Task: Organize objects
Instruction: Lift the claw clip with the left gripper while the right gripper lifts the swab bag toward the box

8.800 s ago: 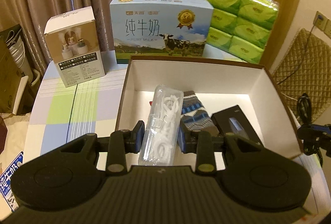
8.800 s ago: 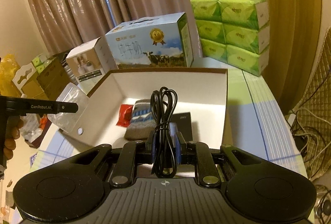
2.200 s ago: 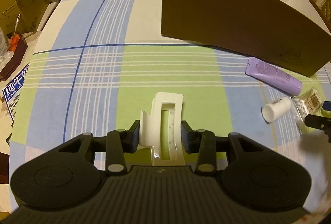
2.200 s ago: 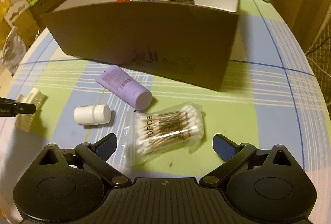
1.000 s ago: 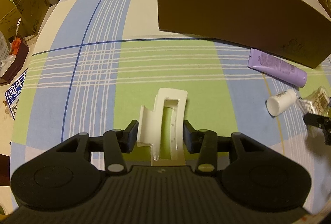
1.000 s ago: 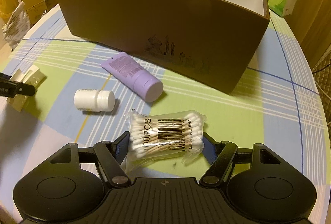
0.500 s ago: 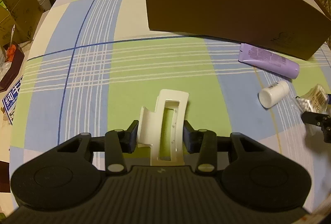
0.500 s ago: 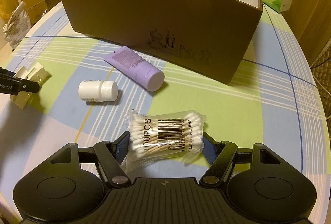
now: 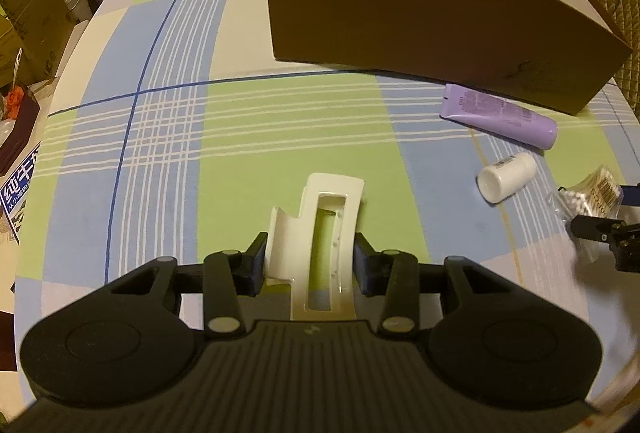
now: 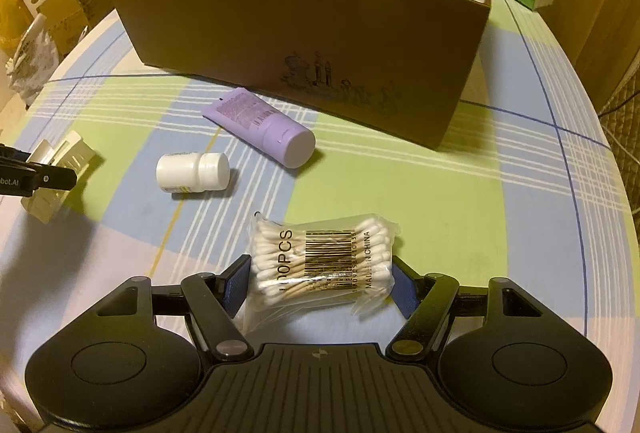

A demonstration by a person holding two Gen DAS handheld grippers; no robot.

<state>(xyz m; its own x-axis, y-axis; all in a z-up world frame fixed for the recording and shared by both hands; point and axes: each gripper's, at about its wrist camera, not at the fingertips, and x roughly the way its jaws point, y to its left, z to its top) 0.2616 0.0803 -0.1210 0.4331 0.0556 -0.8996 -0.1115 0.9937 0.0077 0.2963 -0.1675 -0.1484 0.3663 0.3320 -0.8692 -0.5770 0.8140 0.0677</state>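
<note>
At the left of the checked tablecloth [image 9: 168,137], my left gripper [image 9: 310,261] is closed narrowly on a white plastic hair clip [image 9: 320,221], both pads pressing its sides. The clip appears lifted just clear of the cloth, though I cannot confirm this. Further right lie a white pill bottle [image 10: 194,172] and a purple tube [image 10: 260,125], both on their sides, near the front wall of the brown cardboard box [image 10: 304,33]. At the right, my right gripper [image 10: 320,283] is closed at a wide setting on a bag of cotton swabs [image 10: 320,257], the pads against its two ends.

Procedure, as I judge it: raise both items until they clear the box wall, then carry them over the rim before releasing. Keep the clip level, since the pads grip only its near half. Keep steady pressure on the swab bag; the soft film may slip.

Compared with a second ago, the left jaws have tightened slightly on the clip. The right grip is unchanged. The box wall sits a little further off in both views.
</note>
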